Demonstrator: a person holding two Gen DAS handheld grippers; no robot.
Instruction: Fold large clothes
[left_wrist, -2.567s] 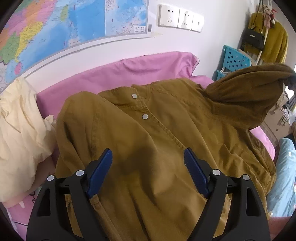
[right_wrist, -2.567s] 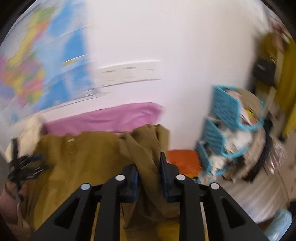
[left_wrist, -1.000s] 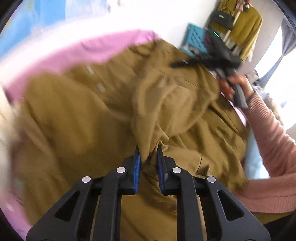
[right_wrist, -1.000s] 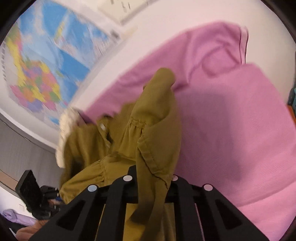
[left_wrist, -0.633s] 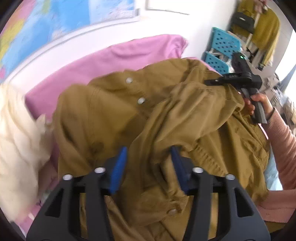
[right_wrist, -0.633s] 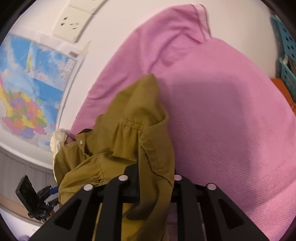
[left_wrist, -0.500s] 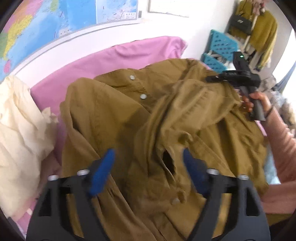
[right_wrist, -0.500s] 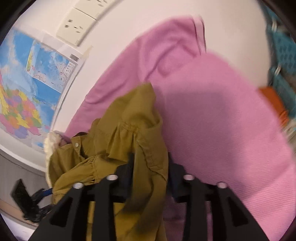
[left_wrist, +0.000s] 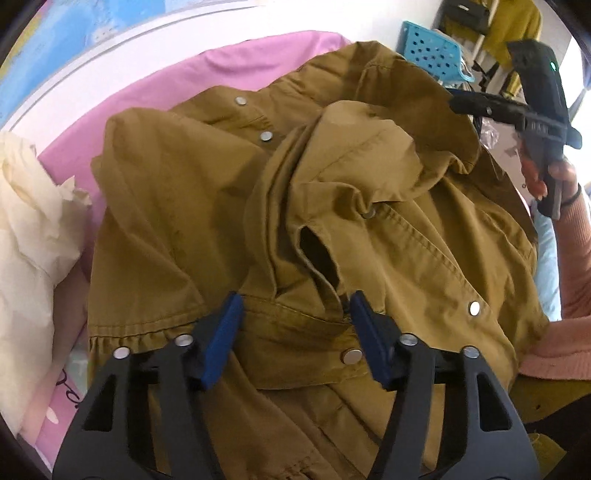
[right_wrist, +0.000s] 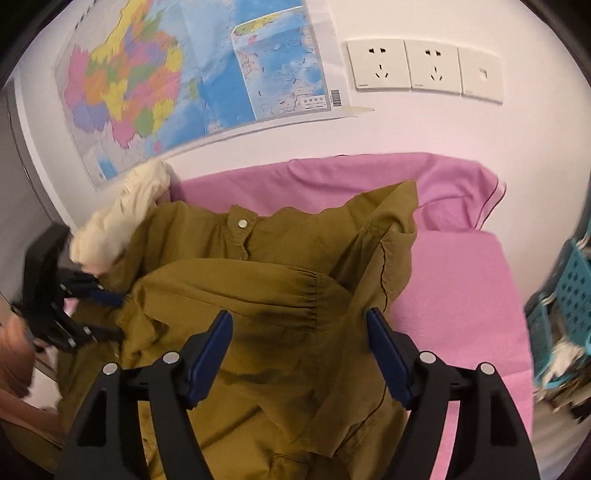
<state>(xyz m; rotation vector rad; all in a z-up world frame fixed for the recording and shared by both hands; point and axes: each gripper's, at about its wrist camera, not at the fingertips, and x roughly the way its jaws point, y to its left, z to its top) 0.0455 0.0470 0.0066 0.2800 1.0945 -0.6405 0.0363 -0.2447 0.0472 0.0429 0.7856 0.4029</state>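
A mustard-brown snap-button jacket (left_wrist: 424, 258) lies front up on the pink bed cover (left_wrist: 207, 74). One sleeve (left_wrist: 332, 177) is folded across its chest. My left gripper (left_wrist: 295, 299) hovers low over the sleeve cuff. Its jaws are apart and closing, with cloth under the gap but nothing pinched. My right gripper (right_wrist: 298, 314) is over the gathered shoulder of the jacket (right_wrist: 258, 280), its jaws opening and holding nothing. It also shows at the jacket's right edge in the left wrist view as the right gripper (left_wrist: 458, 105). The left gripper (right_wrist: 118, 314) appears at the left in the right wrist view.
A cream cloth (left_wrist: 29, 221) is bunched at the jacket's left. Turquoise baskets (right_wrist: 569, 295) stand off the bed's right end. A wall map (right_wrist: 166, 85) and sockets (right_wrist: 424, 70) are on the wall behind. A pink-sleeved arm (left_wrist: 576, 258) reaches in from the right.
Both grippers were shut on jacket cloth and have let go. The sleeve now lies across the chest. The right gripper pulled back and rolled level; the left sank a little.
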